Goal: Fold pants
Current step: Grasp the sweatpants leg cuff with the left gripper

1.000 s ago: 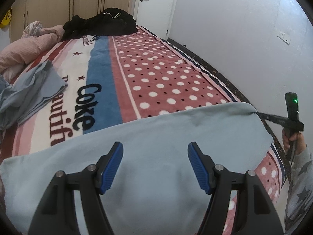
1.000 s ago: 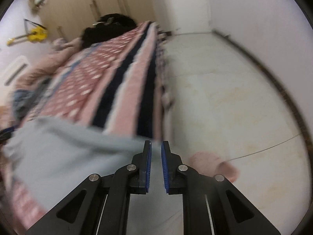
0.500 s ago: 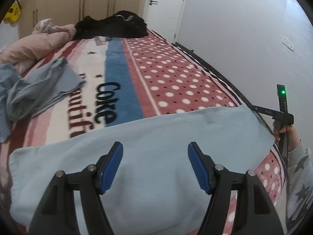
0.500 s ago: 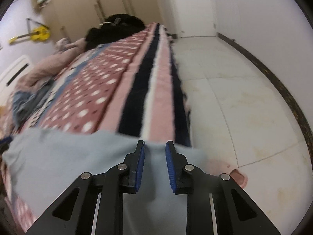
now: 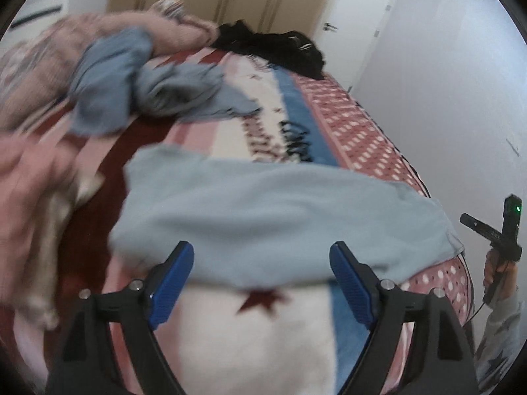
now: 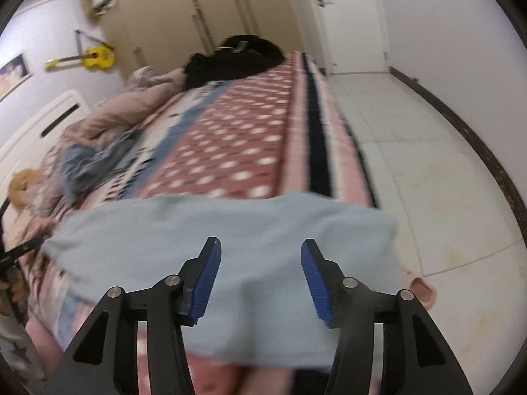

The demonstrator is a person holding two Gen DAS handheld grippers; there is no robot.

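Left wrist view: left claw (image 5: pixel 260 279) spread wide, holding nothing, hovering over the near edge of the bed (image 5: pixel 359 131); light blue pants (image 5: pixel 280 210) lie flat across the bed blanket just ahead of the fingertips; black lettering on the blanket (image 5: pixel 296 140) too blurred to read; crumpled blue-grey garment (image 5: pixel 148 75) and pink bedding (image 5: pixel 36 75) behind, smeared by motion; black clothes pile (image 5: pixel 273 46) at the far end; right claw's body (image 5: pixel 500 237) seen at the frame edge, its fingers hidden.

Right wrist view: right claw (image 6: pixel 260 279) open, empty, above the pants (image 6: pixel 230 247), which drape over the bed corner; near hem cut off behind the claw; yellow guitar (image 6: pixel 89 57) on the wall; pink object on the floor (image 6: pixel 425 291), partly hidden, unclear what.
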